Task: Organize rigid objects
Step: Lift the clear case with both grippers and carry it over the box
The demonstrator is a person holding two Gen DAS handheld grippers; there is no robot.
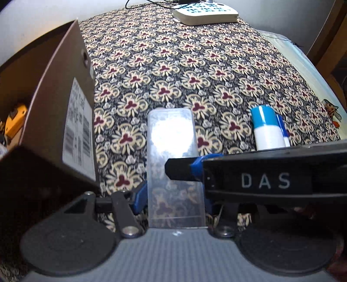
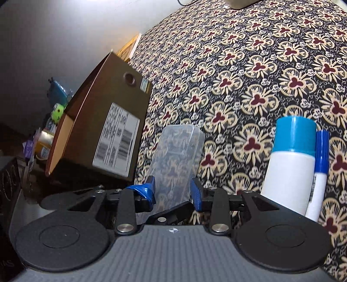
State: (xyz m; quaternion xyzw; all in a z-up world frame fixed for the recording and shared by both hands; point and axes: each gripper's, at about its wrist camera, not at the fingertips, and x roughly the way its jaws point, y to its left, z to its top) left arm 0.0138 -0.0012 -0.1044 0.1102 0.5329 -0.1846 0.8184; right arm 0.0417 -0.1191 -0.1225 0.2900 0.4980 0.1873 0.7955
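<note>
Clear plastic case point(image 2: 176, 160) pinched between right tongs point(image 2: 173, 193); also between left tongs point(image 1: 173, 195), grip there unclear. Cardboard box point(image 2: 104, 128) left of tongs. Risk: slick case slipping, snagging box wall.

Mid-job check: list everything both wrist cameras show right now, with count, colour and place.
clear plastic rectangular container: one, transparent, centre of the cloth, between the tool fingers
brown cardboard box: one, brown with a white label, left of the container
white bottle with blue cap: one, lying right of the container
blue-capped marker: one, white and blue, against the bottle's right side
flat white device: one, far end of the cloth
yellow object: one, inside the box, partly hidden
green round toy: one, in the clutter beyond the box
floral patterned cloth: one, dark with cream and maroon, under everything
left tool: closed on the container
right tool: fingers flank the container, contact unclear
</note>
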